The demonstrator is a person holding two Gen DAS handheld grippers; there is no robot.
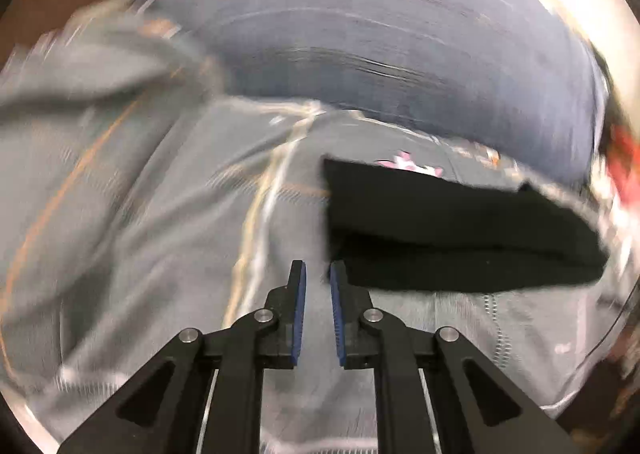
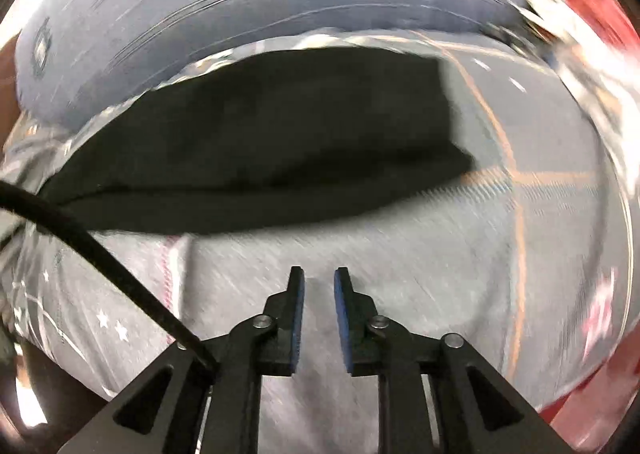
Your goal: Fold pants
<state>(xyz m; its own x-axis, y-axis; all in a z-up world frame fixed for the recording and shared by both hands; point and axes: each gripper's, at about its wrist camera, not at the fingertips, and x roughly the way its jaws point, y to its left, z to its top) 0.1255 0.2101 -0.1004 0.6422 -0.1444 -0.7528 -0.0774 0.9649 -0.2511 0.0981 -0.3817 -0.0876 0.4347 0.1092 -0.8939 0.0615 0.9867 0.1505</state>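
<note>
Black pants (image 2: 256, 142) lie folded on grey quilt (image 2: 400, 254), both left gripper (image 1: 318, 274) and right gripper (image 2: 319, 280) released and empty; blurry fast motion risks snagging quilt instead of pants.

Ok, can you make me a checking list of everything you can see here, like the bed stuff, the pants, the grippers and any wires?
Surface: grey patterned bedspread, blurred by motion.
Job's things: black pants lying folded on the bedspread.
Clutter: blue-grey pillow behind the pants.
Grippers: left gripper and right gripper both open, holding nothing, apart from the pants.
Cables: black cable crossing the right wrist view.
Surroundings: red object at the edge, too blurred to name.
</note>
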